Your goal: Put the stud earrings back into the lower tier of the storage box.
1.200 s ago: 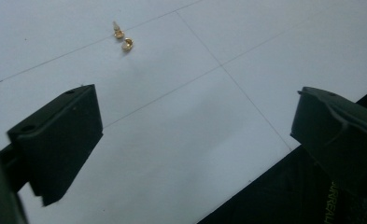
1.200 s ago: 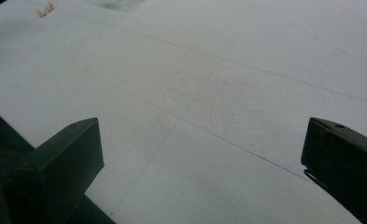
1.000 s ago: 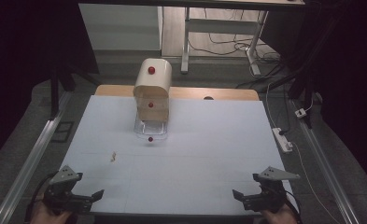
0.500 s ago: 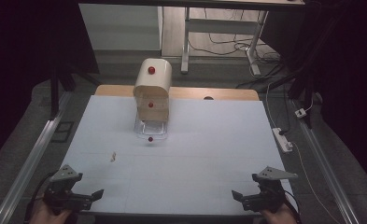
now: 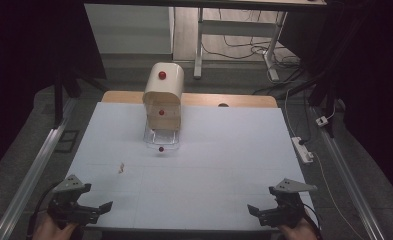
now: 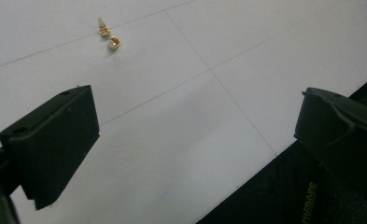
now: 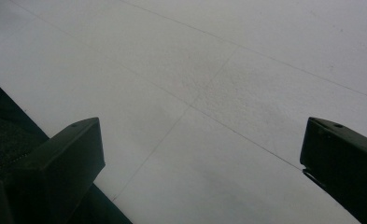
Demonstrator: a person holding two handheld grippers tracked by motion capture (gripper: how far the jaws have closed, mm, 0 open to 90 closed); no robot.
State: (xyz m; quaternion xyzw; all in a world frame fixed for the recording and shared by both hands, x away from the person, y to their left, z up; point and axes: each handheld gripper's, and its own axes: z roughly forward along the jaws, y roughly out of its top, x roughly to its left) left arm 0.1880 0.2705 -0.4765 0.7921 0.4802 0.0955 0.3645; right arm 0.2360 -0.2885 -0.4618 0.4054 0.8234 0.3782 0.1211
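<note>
I have the left gripper (image 5: 95, 208) and right gripper (image 5: 259, 212) low at the near edge of the white table (image 5: 224, 150), both with jaws spread wide and empty. Small gold pieces (image 6: 109, 38) lie just ahead of the left gripper; the cream box (image 5: 163, 97) stands well beyond both.

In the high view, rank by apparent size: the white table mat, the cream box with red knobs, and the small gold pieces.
1. White table mat, by far largest.
2. Cream box.
3. Small gold pieces, tiny specks.
</note>
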